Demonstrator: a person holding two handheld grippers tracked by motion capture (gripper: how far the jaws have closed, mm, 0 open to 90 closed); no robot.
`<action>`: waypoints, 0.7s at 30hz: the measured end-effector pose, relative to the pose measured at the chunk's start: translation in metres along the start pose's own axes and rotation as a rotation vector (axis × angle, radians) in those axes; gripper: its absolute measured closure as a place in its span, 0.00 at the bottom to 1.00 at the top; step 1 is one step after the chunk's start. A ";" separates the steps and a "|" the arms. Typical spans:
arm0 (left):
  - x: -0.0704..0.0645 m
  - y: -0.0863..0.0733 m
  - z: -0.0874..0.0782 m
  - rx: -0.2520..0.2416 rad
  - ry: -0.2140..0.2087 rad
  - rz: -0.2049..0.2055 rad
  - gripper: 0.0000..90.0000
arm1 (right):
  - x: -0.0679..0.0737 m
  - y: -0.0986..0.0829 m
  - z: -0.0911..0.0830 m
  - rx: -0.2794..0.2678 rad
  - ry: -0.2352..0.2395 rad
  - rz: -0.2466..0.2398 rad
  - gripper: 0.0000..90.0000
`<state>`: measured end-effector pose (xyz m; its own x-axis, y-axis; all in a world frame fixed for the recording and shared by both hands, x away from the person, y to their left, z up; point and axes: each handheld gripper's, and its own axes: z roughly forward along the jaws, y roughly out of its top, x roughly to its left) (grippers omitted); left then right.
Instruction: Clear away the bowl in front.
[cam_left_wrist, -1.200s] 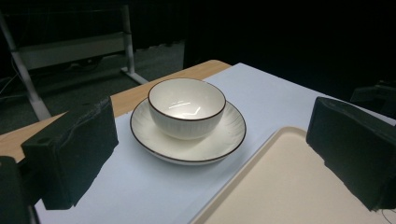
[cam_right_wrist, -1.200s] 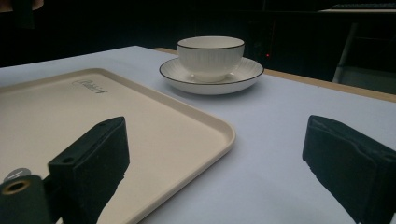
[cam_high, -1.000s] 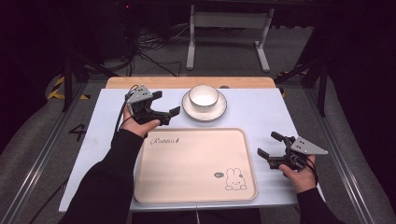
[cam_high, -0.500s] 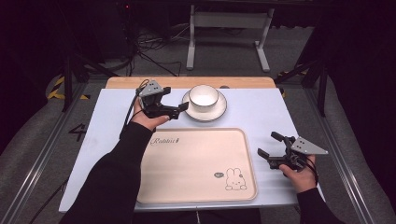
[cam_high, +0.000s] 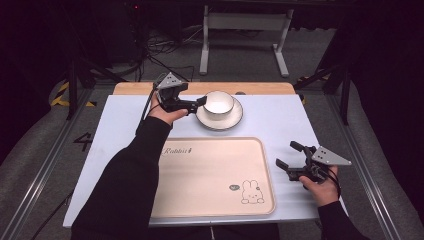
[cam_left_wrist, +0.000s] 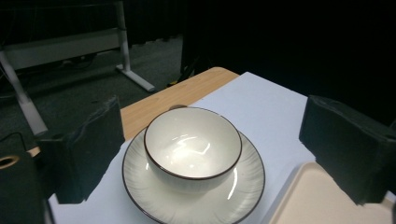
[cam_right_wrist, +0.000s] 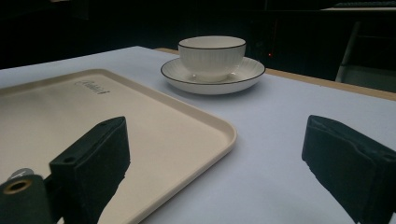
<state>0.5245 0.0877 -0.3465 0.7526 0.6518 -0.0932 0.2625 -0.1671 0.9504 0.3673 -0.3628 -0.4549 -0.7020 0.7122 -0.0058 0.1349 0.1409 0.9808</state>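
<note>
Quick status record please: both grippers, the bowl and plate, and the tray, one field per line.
left gripper: open, jaws at the near-left side of the bowl, not touching it
right gripper: open, holds nothing, just right of the tray
white dark-rimmed ceramic bowl: upright, looks empty, sits on the plate
white dark-rimmed ribbed plate: flat on the table, beyond the tray
beige plastic tray with rabbit print: nothing on it, near edge of the table
pale blue table: carries plate and tray

On the surface (cam_high: 280, 120), the bowl (cam_high: 219, 102) sits on the saucer (cam_high: 219, 119) toward the far edge, the tray (cam_high: 210, 175) lies nearer the person, the left gripper (cam_high: 197, 103) is just left of the bowl, and the right gripper (cam_high: 286, 156) is right of the tray.
</note>
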 end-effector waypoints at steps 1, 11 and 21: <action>0.000 0.001 0.002 0.005 0.005 -0.001 0.11 | 0.000 0.000 0.000 0.000 0.000 -0.001 0.09; 0.001 0.006 0.024 0.011 -0.012 0.002 0.17 | 0.000 0.000 0.000 -0.004 0.008 -0.001 0.09; 0.017 0.005 0.045 0.072 0.016 -0.043 0.21 | -0.001 0.000 -0.001 -0.006 0.010 0.000 0.09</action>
<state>0.5653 0.0645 -0.3566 0.7303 0.6710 -0.1281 0.3374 -0.1913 0.9217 0.3674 -0.3637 -0.4549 -0.7087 0.7055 -0.0044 0.1303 0.1370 0.9820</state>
